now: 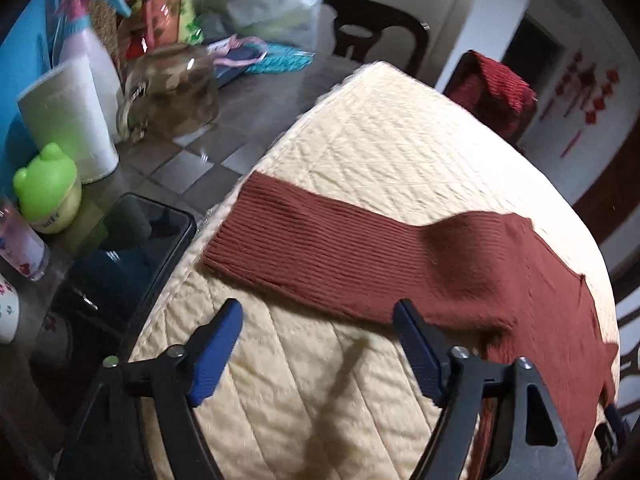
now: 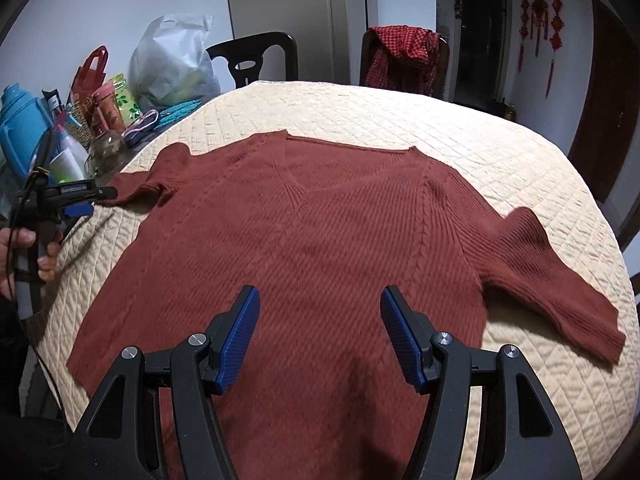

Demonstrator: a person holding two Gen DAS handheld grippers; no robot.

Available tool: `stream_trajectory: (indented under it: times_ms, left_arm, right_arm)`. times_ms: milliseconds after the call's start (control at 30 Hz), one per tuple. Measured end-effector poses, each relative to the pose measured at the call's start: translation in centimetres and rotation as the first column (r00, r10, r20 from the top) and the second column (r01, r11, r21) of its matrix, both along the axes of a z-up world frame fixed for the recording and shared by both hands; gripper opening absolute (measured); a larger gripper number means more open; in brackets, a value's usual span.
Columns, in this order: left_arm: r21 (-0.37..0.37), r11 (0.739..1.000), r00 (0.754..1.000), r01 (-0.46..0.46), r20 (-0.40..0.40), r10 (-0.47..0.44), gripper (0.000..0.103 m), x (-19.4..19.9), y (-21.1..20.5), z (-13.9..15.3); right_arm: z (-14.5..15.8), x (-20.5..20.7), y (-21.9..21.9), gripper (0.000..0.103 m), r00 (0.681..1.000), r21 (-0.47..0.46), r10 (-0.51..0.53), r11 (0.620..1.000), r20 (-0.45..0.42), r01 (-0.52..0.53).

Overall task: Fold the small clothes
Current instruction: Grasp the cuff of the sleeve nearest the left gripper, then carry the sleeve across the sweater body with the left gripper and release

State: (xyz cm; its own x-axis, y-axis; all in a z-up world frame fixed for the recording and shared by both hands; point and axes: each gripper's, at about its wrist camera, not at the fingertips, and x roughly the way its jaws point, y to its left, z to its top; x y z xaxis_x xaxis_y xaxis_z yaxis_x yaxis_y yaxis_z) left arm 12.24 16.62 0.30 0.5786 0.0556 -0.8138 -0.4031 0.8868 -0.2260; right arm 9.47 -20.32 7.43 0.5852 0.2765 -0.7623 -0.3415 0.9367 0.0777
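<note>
— What is seen closest to the lens?

— In the right wrist view, the right gripper (image 2: 320, 312) is held spread wide above the lower body of the sweater (image 2: 304, 240), with nothing between its blue pads (image 2: 240, 332). In the left wrist view, the left gripper (image 1: 318, 328) is likewise held apart and empty, and its pads (image 1: 216, 348) are poised just short of the left sleeve (image 1: 304, 240).

— Where is the sweater laid, and why so?

— It is spread flat, front up, on the quilted cover (image 2: 400, 120) of the table, with the V-neck pointed away from the person and both sleeves stretched outward. That layout is judged to be a preparation for folding: every edge is exposed and can be reached.

— Why is the left tool placed by the sleeve?

— The cuff end is probably meant to be pinched and carried inward over the body. No fold is yet made, so the task is judged to be at its beginning.

— How many of each thing are counted?

— One sweater, two sleeves, two grippers and four blue pads are counted. Two chairs (image 2: 256, 60) are seen behind the table, and a checked red cloth (image 2: 404, 52) is draped over one. One white plastic bag (image 2: 172, 64), one glass jar (image 1: 176, 92), one green frog toy (image 1: 46, 188) and one dark phone (image 1: 136, 248) are noted at the left side. The clutter beyond these is too blurred to be counted.
</note>
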Motion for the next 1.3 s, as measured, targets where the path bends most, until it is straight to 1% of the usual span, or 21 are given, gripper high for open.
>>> stream_trajectory:
  times_ms: [33, 100, 133, 200, 233, 267, 300, 400, 500, 567, 667, 767, 867, 967, 1033, 1100, 1167, 1200, 1233, 1267, 1300]
  left_arm:
    - [0.012, 1.000, 1.000, -0.010, 0.011, 0.010, 0.075, 0.2, 0.0, 0.1]
    - [0.051, 0.998, 1.000, -0.022, -0.008, 0.022, 0.064, 0.8, -0.3, 0.1]
    - [0.074, 0.997, 0.999, -0.031, -0.013, 0.032, 0.060, 1.1, -0.3, 0.0]
    - [0.120, 0.992, 0.999, -0.040, -0.020, 0.043, 0.038, 1.5, -0.4, 0.0]
    - [0.114, 0.993, 0.999, -0.039, -0.010, 0.040, 0.031, 1.8, -0.1, 0.1]
    - [0.091, 0.995, 0.999, -0.038, 0.000, 0.038, 0.019, 1.9, 0.2, 0.1]
    - [0.073, 0.997, 0.999, -0.036, 0.007, 0.036, 0.010, 2.1, 0.4, 0.2]
    - [0.070, 0.998, 0.999, -0.004, 0.036, 0.001, 0.010, 2.7, 0.1, 1.1]
    - [0.069, 0.995, 0.990, 0.065, 0.123, -0.073, 0.010, 2.5, -1.5, 3.8]
    - [0.072, 0.990, 0.975, 0.117, 0.183, -0.129, 0.010, 2.5, -3.0, 5.8]
    - [0.092, 0.971, 0.935, 0.221, 0.262, -0.238, 0.010, 2.8, -6.4, 8.8]
    - [0.102, 0.934, 0.884, 0.341, 0.305, -0.356, 0.010, 3.7, -10.5, 10.4]
    - [0.091, 0.884, 0.832, 0.458, 0.305, -0.463, 0.010, 4.7, -14.9, 10.3]
    - [0.084, 0.819, 0.779, 0.567, 0.268, -0.567, 0.010, 5.8, -19.1, 8.7]
    - [0.039, 0.766, 0.742, 0.642, 0.221, -0.633, 0.012, 6.4, -21.2, 6.7]
    - [0.000, 0.732, 0.719, 0.681, 0.189, -0.669, 0.014, 6.2, -22.5, 5.5]
    - [-0.009, 0.712, 0.699, 0.702, 0.198, -0.687, 0.019, 5.4, -22.5, 5.4]
    - [-0.009, 0.709, 0.694, 0.705, 0.211, -0.688, 0.025, 4.7, -22.1, 5.8]
    - [-0.003, 0.710, 0.692, 0.704, 0.227, -0.685, 0.028, 4.0, -21.5, 6.2]
    - [0.010, 0.718, 0.696, 0.695, 0.240, -0.677, 0.032, 3.5, -21.0, 6.8]
    - [0.025, 0.730, 0.702, 0.683, 0.255, -0.665, 0.033, 3.0, -20.1, 7.5]
  right_arm:
    - [0.0, 0.3, 0.0, 0.063, 1.000, 0.001, 0.002, 1.000, -0.001, -0.002]
    - [-0.1, 0.6, -0.1, 0.063, 1.000, 0.006, 0.002, 1.000, -0.004, -0.002]
    - [-0.1, 0.8, -0.2, 0.063, 1.000, 0.008, 0.000, 1.000, -0.006, 0.000]
    - [-0.2, 1.0, -0.4, 0.063, 1.000, 0.017, -0.003, 1.000, -0.011, 0.003]
    - [-0.2, 1.1, -0.5, 0.063, 1.000, 0.021, -0.003, 1.000, -0.013, 0.004]
    - [-0.3, 1.2, -0.6, 0.063, 1.000, 0.026, -0.004, 1.000, -0.015, 0.004]
    - [-0.4, 1.2, -0.7, 0.063, 1.000, 0.030, -0.004, 1.000, -0.017, 0.005]
    - [-0.5, 1.2, -1.1, 0.063, 1.000, 0.039, -0.005, 0.999, -0.019, 0.005]
    - [-0.3, 0.9, -1.6, 0.063, 1.000, 0.052, -0.007, 0.999, -0.013, 0.008]
    - [-0.2, 0.9, -2.0, 0.063, 1.000, 0.063, -0.010, 0.998, -0.007, 0.011]
    - [0.1, 0.8, -2.7, 0.063, 1.000, 0.080, -0.020, 0.997, -0.004, 0.020]
    - [0.5, 0.8, -3.3, 0.063, 0.999, 0.102, -0.033, 0.994, -0.006, 0.033]
    - [0.9, 0.6, -3.8, 0.063, 0.999, 0.106, -0.047, 0.993, 0.000, 0.047]
    - [1.2, 0.5, -4.3, 0.063, 0.998, 0.107, -0.061, 0.992, 0.003, 0.061]
    - [1.5, 0.3, -4.6, 0.063, 0.998, 0.108, -0.070, 0.992, 0.003, 0.069]
    - [1.8, 0.2, -4.9, 0.063, 0.997, 0.114, -0.076, 0.991, -0.003, 0.076]
    - [2.1, 0.0, -5.2, 0.063, 0.997, 0.122, -0.076, 0.990, -0.005, 0.076]
    - [2.2, 0.0, -5.4, 0.063, 0.997, 0.130, -0.074, 0.989, -0.009, 0.075]
    - [2.4, 0.1, -5.5, 0.063, 0.998, 0.151, -0.068, 0.986, -0.019, 0.070]
    - [2.7, 0.3, -5.6, 0.063, 0.998, 0.173, -0.062, 0.983, -0.029, 0.066]
    - [2.9, 0.5, -5.7, 0.063, 0.998, 0.188, -0.055, 0.980, -0.035, 0.060]
